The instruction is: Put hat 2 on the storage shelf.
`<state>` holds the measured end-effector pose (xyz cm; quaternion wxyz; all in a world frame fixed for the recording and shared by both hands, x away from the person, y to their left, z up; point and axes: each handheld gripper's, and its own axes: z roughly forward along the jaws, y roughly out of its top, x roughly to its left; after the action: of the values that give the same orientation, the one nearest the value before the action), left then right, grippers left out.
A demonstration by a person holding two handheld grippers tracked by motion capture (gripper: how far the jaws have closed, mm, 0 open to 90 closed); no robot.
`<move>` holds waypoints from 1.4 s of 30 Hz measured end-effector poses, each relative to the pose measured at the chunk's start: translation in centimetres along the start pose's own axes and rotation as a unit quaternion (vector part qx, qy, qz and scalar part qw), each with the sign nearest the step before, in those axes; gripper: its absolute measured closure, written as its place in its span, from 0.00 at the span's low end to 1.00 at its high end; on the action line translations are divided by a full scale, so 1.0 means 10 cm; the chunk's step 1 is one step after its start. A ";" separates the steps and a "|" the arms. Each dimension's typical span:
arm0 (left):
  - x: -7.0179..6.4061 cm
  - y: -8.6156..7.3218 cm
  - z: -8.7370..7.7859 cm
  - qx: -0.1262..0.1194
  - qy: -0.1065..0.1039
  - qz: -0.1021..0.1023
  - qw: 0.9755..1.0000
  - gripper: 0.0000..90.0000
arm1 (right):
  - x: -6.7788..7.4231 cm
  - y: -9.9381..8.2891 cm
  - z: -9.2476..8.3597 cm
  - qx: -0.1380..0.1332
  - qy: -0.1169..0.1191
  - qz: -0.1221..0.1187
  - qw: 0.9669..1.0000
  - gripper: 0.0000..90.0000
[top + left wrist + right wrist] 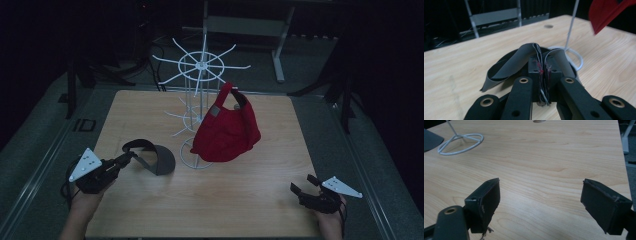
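A grey visor cap [152, 156] hangs just above the table at the left, its band pinched in my left gripper [129, 156], which is shut on it. In the left gripper view the jaws stand pressed together on the grey visor cap [511, 63], whose band folds between the left gripper [543, 71] pads. A red cap [226, 129] hangs on the white wire rack [201, 70] at the middle of the table. My right gripper [302, 184] rests low at the front right, open, and the right gripper [540, 202] has bare wood between its jaws.
The rack's round wire base [461, 143] stands on the wooden table [260, 200]. A corner of the red cap [607, 12] hangs at the top right of the left gripper view. A grey metal frame [250, 25] stands behind the table in the dark.
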<state>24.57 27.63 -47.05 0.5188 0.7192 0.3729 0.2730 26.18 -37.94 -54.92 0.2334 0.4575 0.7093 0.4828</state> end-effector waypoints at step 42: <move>-0.32 1.69 -0.43 -0.161 -0.035 0.058 0.985 0.96 | 0.05 0.00 0.05 0.021 0.001 -0.020 1.000 0.18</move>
<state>23.68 24.21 -29.70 0.6235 0.6560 0.2635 0.3340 26.36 -37.25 -55.05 0.2328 0.4476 0.7287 0.4631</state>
